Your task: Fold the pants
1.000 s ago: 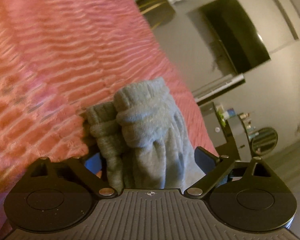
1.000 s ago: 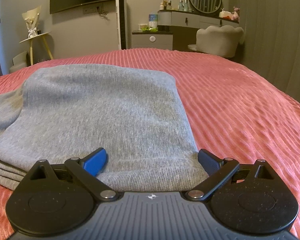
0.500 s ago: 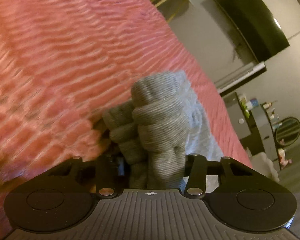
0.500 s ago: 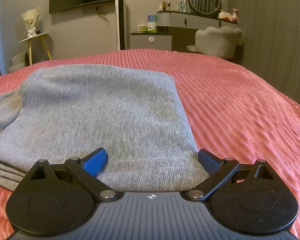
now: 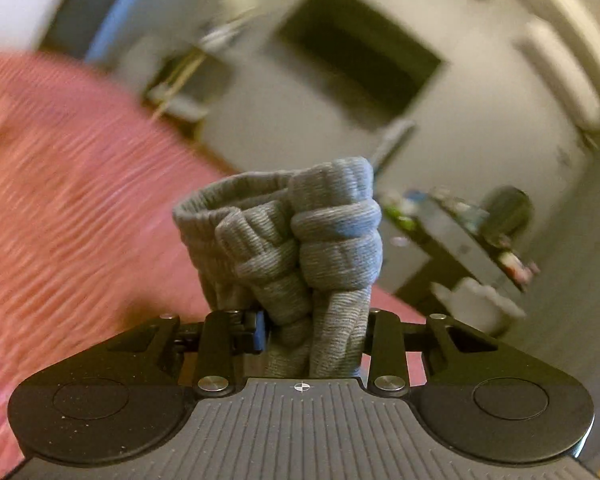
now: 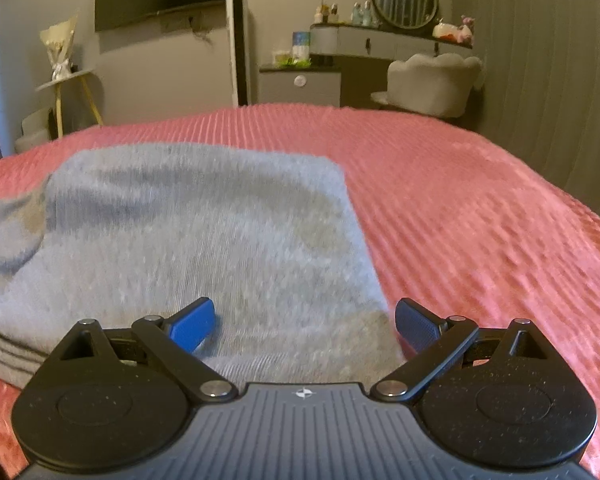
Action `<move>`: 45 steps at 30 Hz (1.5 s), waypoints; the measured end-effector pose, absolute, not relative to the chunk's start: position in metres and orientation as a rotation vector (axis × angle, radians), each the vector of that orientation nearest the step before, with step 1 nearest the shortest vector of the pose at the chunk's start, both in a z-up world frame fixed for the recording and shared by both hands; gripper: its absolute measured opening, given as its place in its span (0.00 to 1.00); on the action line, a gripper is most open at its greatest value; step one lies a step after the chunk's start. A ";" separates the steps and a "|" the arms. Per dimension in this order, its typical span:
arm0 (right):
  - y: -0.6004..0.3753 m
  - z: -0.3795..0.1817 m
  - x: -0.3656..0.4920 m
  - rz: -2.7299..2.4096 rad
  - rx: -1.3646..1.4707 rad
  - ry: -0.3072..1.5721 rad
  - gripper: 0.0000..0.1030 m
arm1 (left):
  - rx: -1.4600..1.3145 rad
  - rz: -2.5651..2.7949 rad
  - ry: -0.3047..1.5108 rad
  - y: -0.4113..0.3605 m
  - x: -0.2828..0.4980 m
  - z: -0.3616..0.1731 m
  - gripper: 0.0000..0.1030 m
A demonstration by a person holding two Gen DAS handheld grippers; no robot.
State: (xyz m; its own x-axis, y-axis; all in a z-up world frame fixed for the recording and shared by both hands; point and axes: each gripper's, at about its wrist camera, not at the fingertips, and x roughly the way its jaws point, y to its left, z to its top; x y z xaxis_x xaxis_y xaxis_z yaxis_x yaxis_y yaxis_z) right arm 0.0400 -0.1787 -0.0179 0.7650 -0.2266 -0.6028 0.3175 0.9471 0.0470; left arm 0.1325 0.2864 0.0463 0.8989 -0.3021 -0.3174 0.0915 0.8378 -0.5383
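Left wrist view: left gripper [image 5: 314, 330], jaws closing on a bunched grey wad of the pants [image 5: 300, 240], cloth pinched between them and standing up ahead of the jaws as a knot of ribbed folds; this end hangs clear above the pink bedspread [image 5: 68, 208], which lies below and to the left of the jaws. Background blurred; one dark wall screen [image 5: 356, 56] far ahead. Right wrist view: right gripper [image 6: 304, 322], jaws released and spread wide, nothing pinched; one blue pad [image 6: 192, 322] lying on top of the cloth, one black pad just past its right edge. The pants [image 6: 188, 232], one pair, lie flat directly ahead of these jaws on the bedspread [image 6: 480, 220], stacked in several layers, as the ribbed edges at lower left show. Long axis, judged: running leftward from the right jaws toward the bunch held on the left. Governing relation: the near hem spans the gap between the right jaws, so the right hand is nearer the flat stack, while the left alone carries cloth. Count: two grippers, one garment, one bed.
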 end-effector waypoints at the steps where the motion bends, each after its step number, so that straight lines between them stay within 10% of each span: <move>1: -0.182 -0.014 0.037 -0.303 0.166 0.614 0.94 | -0.491 -0.244 0.378 0.266 0.127 0.058 0.35; 8: -0.226 0.009 0.007 -0.449 0.344 0.464 0.94 | -0.161 -0.567 0.316 0.069 0.090 0.080 0.33; 17: -0.290 -0.001 -0.015 -0.556 0.560 0.425 0.94 | 0.216 -0.643 0.698 -0.129 0.060 -0.069 0.37; 27: -0.283 -0.006 0.000 -0.414 0.545 0.421 0.94 | -0.170 -0.734 0.748 -0.049 0.058 -0.025 0.85; 45: -0.219 -0.013 0.054 -0.310 0.318 0.584 0.94 | -0.313 -0.321 0.810 0.032 0.103 -0.043 0.93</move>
